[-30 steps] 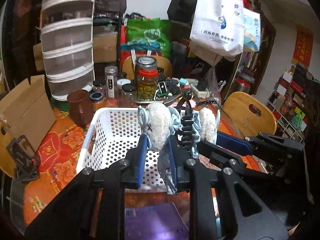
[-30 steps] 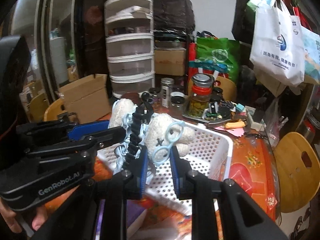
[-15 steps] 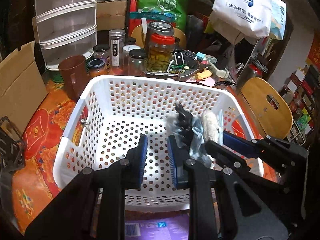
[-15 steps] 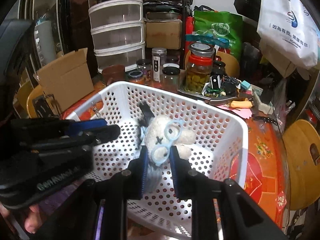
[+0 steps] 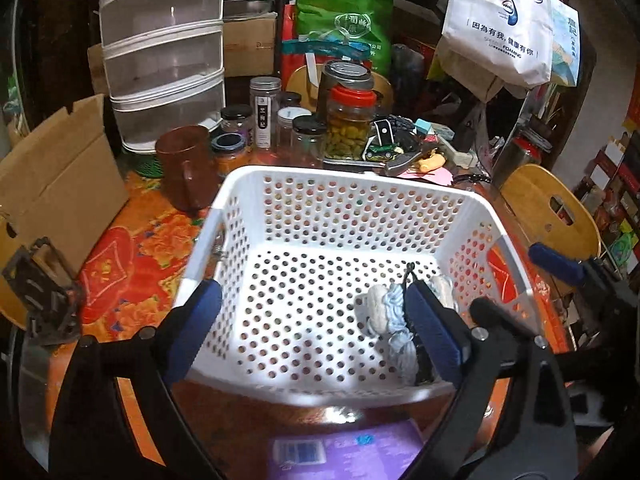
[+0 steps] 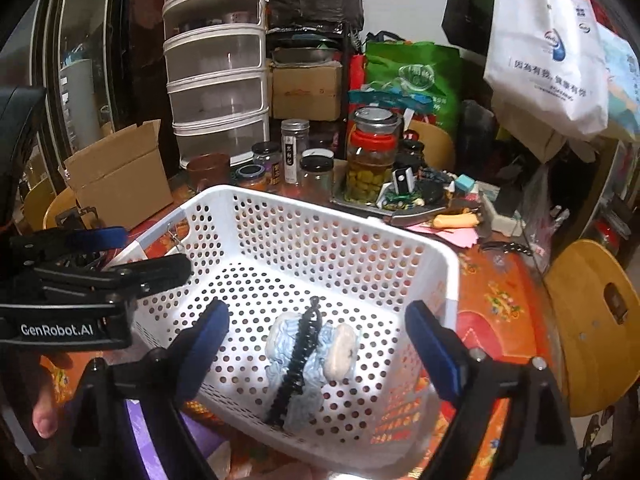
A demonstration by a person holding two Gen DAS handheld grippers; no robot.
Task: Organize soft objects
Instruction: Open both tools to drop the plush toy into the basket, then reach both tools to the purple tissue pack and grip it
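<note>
A white perforated basket [image 5: 344, 184] [image 6: 360, 232] stands on the red flowered tablecloth. A soft toy [image 6: 312, 352], white plush with pale blue knit and a black strap, lies on the basket floor; in the left wrist view the soft toy [image 5: 390, 320] lies at the right, partly behind my right-hand finger. My left gripper [image 5: 316, 336] is open and empty, its fingers wide over the basket's near side. My right gripper [image 6: 316, 352] is open and empty, its fingers either side of the toy and above it.
Jars [image 5: 350, 120], a brown mug [image 5: 186, 168] and clutter stand behind the basket. A cardboard box [image 5: 60, 176] is at the left. A stack of clear drawers [image 5: 164, 60] stands behind. A wooden chair [image 5: 548, 208] is at the right. A purple box [image 5: 344, 456] lies near the front.
One second ago both grippers held the toy above the basket. It was lowered in. Now both grippers have opened wide and the toy lies loose on the basket floor.
</note>
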